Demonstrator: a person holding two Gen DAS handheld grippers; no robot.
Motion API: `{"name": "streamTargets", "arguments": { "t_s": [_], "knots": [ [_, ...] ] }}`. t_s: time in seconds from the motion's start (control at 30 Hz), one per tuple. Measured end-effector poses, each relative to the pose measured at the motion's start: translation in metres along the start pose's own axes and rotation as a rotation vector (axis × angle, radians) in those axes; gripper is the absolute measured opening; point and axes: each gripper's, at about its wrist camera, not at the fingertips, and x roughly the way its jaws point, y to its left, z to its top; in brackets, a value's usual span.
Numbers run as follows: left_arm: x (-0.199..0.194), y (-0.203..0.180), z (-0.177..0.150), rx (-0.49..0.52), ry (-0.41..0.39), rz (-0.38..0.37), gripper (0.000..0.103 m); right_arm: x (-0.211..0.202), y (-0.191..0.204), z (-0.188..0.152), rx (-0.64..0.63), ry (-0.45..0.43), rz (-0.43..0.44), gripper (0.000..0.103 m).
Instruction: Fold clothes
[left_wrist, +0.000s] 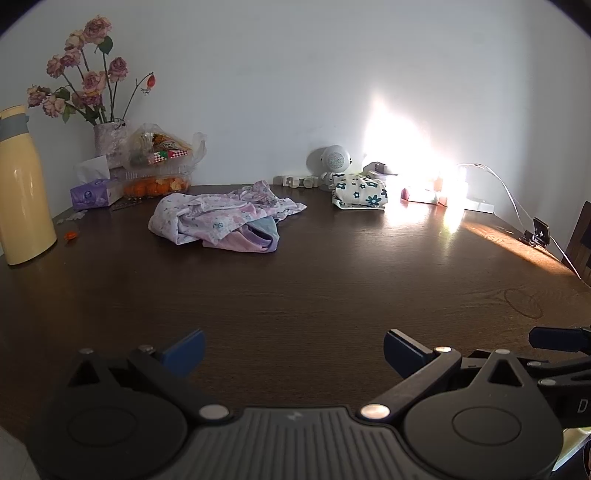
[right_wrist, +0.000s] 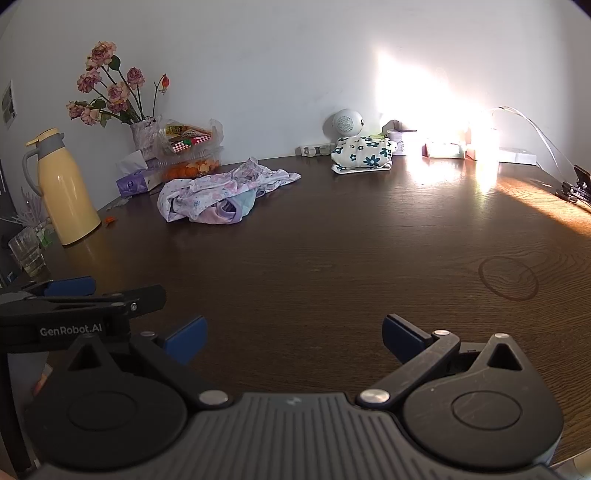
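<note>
A crumpled heap of pale floral clothes (left_wrist: 221, 218) (right_wrist: 218, 195) with pink and lilac pieces lies on the dark wooden table (left_wrist: 314, 288) (right_wrist: 332, 251), left of centre and far ahead. A folded cream cloth with dark blue flowers (left_wrist: 360, 192) (right_wrist: 364, 153) rests near the back wall. My left gripper (left_wrist: 293, 350) stands open over the near table edge, with nothing between its blue pads. My right gripper (right_wrist: 293, 334) is open too and holds nothing. The left gripper (right_wrist: 70, 286) also shows at the left of the right wrist view, and a blue fingertip (left_wrist: 557, 339) of the right one shows at the right edge of the left wrist view.
A yellow thermos (left_wrist: 22, 188) (right_wrist: 66, 192) stands at the left, with a glass (right_wrist: 27, 254) beside it. Behind the heap are a vase of dried roses (left_wrist: 105, 142), a tissue box (left_wrist: 96, 192) and a snack container (left_wrist: 159, 173). A round white speaker (left_wrist: 334, 158) sits by the wall. Sun glare covers the back right.
</note>
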Motion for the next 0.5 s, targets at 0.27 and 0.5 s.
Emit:
{"name": "streamTargets", "arguments": {
  "t_s": [0.27,0.5],
  "knots": [
    [0.0,-0.001,-0.0017,0.007,0.002,-0.001,0.103,0.0,0.0006,-0.001,-0.004,0.002,-0.001,0.103],
    [0.0014,-0.0012,-0.002,0.009,0.008,0.001,0.103,0.0014,0.0013,-0.0017,-0.009,0.007,-0.004,0.103]
  ]
}}
